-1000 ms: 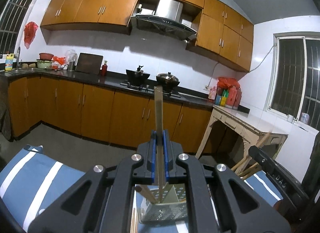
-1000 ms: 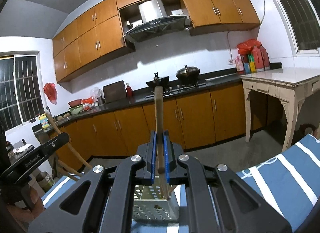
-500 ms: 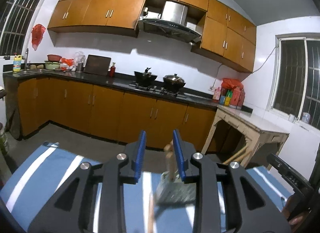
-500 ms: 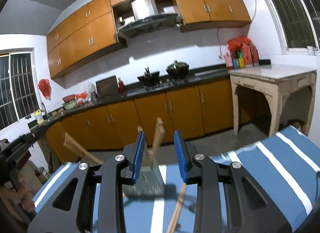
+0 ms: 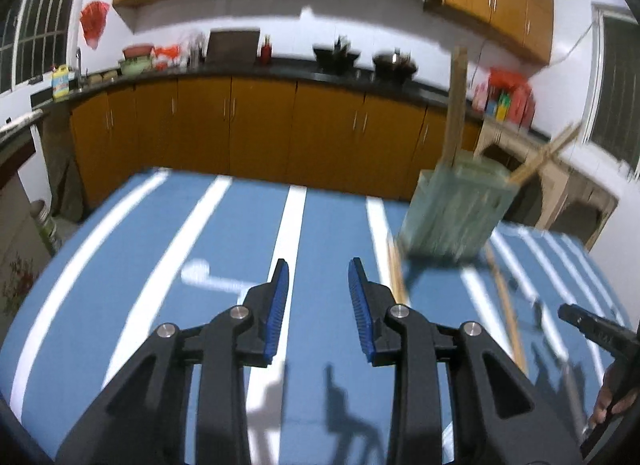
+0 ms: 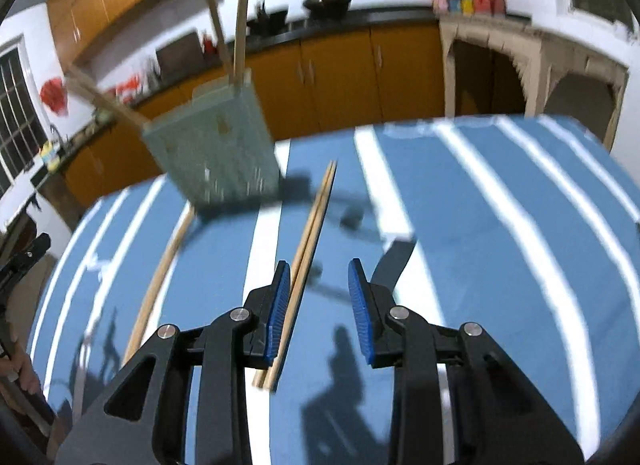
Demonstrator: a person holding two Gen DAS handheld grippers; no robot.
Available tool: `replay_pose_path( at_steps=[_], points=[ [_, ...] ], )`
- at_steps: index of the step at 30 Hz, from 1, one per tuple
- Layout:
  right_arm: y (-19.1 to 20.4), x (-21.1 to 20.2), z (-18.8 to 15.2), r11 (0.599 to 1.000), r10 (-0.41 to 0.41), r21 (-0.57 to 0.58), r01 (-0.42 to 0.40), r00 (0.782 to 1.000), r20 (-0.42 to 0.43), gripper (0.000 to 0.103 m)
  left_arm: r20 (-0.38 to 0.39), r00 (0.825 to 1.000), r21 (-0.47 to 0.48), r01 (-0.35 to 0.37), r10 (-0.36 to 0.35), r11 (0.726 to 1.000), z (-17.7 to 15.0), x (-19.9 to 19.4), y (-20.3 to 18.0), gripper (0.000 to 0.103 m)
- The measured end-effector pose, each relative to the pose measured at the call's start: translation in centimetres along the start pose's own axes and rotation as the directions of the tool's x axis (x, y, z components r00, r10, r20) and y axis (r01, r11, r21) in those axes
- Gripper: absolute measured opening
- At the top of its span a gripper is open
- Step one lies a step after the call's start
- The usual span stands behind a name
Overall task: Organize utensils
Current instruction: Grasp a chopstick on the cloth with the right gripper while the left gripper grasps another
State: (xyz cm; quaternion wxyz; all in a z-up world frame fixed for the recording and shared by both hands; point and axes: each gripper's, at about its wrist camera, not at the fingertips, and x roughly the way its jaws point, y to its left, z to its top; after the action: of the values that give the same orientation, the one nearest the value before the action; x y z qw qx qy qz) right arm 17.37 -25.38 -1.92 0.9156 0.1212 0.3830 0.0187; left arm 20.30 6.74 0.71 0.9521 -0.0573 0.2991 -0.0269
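While chopsticks lie loose, holder beyond, cabinets behind.

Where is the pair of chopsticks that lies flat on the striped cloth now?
In the right wrist view the pair of chopsticks lies on the blue striped cloth, just right of the utensil holder, its near end beside the right gripper.

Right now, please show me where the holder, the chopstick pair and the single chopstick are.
holder (image 6: pixel 216 145), right wrist view, front wall.
chopstick pair (image 6: pixel 310 233), right wrist view, middle of shafts.
single chopstick (image 6: pixel 160 285), right wrist view, middle of shaft.
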Motion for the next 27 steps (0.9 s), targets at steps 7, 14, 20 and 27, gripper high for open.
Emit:
replay_pose_path(
  at_steps=[7, 14, 20, 27],
  points=[
    [2.2, 3.2, -1.7, 0.998, -0.011, -0.068, 0.005, 0.996, -0.089, 0.022, -0.075, 0.997, 0.024, 0.026, -0.025, 0.999, -2.2, 1.0, -0.7, 0.032],
    [1.9, 3.9, -2.0, 0.997, -0.039, -0.068, 0.031, 0.993, -0.110, 0.019, -0.123, 0.991, 0.041, 0.066, -0.060, 0.997, -2.4, 2.0, -2.0, 0.032],
    [2.4, 4.1, -2.3, 0.990, -0.093, -0.119, 0.081, 0.991, -0.100, 0.010, -0.171, 0.980, 0.049, 0.112, -0.102, 0.993, -3.1, 3.1, -2.9, 0.032],
    [-0.8, 3.7, -1.8, 0.991, -0.135, -0.011, 0.135, 0.987, -0.088, 0.008, -0.240, 0.955, 0.066, 0.195, -0.174, 0.979, -3.9, 4.5, -4.5, 0.031]
  ],
)
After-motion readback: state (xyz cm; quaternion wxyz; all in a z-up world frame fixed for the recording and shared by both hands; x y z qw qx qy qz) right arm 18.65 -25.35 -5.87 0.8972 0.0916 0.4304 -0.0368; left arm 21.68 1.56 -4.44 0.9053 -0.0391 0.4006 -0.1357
